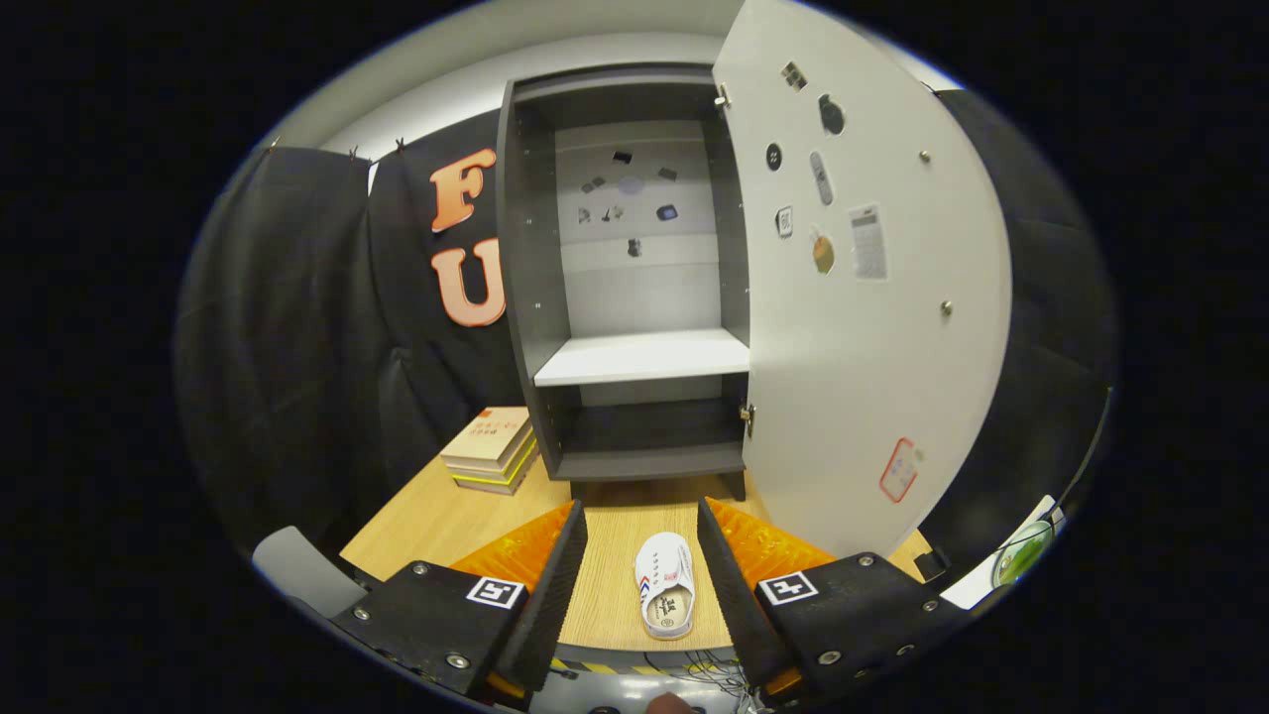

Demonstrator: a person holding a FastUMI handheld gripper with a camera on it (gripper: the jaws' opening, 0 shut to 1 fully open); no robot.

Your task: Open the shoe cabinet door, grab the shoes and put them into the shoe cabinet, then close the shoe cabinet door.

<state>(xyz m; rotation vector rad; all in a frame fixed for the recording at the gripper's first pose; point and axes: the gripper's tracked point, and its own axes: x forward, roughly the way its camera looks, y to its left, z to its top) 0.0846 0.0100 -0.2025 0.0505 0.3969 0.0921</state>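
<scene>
A grey shoe cabinet stands on the wooden table, its white door swung wide open to the right. Inside, a white shelf sits above a dark lower compartment. A small white shoe lies on the table in front of the cabinet, toe pointing toward it. My gripper is open, held above the table, and the shoe lies between the two fingers without touching either.
A stack of books lies on the wooden table left of the cabinet. The open door's lower edge reaches out over the table on the right. A green-and-white object sits beyond the table's right corner.
</scene>
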